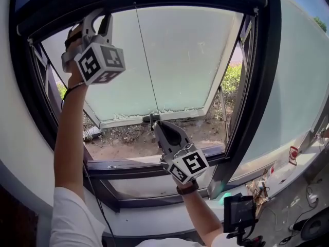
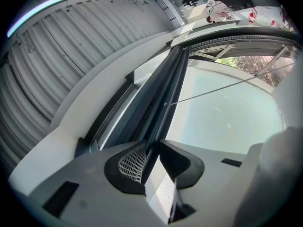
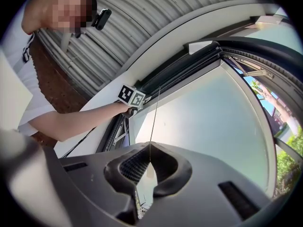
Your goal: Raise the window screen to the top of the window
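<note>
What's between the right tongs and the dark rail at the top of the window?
A thin cord runs straight from the right tongs up to the dark rail; otherwise bare. Clearest in the head view.

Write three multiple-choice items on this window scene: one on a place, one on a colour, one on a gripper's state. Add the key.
1. Where is the left gripper in the head view?
A. On the sill
B. At the window's upper left, by the top of the window frame
C. At the window's lower right

2. What colour is the window frame?
A. White
B. Red
C. Black

3. How do the right gripper's jaws stand?
A. Shut on the thin cord
B. Wide open and empty
C. Shut on a bottle

Key:
1 B: it is up at the top left corner, with its jaws on a dark bar.
2 C: the frame shows black all round in the head view.
3 A: the right gripper view shows the cord pinched between closed jaws.
</note>
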`<state>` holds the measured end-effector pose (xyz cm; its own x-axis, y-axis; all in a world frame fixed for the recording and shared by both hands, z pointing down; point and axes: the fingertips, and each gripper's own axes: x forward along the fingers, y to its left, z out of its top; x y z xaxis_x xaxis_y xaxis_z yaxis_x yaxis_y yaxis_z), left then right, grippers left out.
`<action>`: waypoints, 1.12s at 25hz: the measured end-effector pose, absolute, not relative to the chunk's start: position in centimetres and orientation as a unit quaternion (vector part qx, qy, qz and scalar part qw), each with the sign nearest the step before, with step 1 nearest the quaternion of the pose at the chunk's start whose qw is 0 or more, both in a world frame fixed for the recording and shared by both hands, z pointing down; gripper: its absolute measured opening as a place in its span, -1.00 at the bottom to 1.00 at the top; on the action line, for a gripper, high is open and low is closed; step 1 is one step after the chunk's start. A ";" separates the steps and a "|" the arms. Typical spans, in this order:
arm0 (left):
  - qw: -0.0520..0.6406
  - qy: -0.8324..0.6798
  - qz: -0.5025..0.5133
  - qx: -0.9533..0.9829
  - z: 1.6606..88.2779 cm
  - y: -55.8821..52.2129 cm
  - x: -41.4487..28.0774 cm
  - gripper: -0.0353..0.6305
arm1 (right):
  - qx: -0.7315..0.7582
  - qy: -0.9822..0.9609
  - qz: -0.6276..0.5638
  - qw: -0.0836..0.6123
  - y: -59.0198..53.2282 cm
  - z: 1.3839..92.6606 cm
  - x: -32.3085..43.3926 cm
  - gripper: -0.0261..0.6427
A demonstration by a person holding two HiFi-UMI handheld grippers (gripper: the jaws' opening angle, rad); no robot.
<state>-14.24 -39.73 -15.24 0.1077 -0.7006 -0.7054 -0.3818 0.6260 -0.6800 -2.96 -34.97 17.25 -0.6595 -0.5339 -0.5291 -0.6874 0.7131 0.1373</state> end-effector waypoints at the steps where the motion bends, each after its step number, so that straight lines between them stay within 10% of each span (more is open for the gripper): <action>1: 0.617 0.658 -0.123 -0.414 -15.0 -39.4 -14.2 -0.71 | -0.338 0.895 0.165 0.240 -34.7 17.3 -2.5 -0.92; 7: 0.562 0.651 -0.049 -0.509 -10.4 -37.4 -13.8 -0.71 | -0.298 0.906 0.101 0.282 -33.9 19.7 0.1 -0.92; 15: 0.427 0.695 -0.039 -0.577 8.3 -34.8 -15.8 -0.71 | -0.359 0.923 0.021 0.136 -35.7 31.6 2.5 -0.92; 22: 0.106 0.708 -0.109 -0.689 39.6 -34.4 -14.9 -0.71 | -0.375 0.925 -0.043 0.040 -34.5 42.6 3.9 -0.92; 28: -0.142 0.647 0.027 -0.749 55.2 -27.9 -10.7 -0.89 | -0.389 0.917 -0.093 -0.017 -30.3 49.5 3.2 -0.92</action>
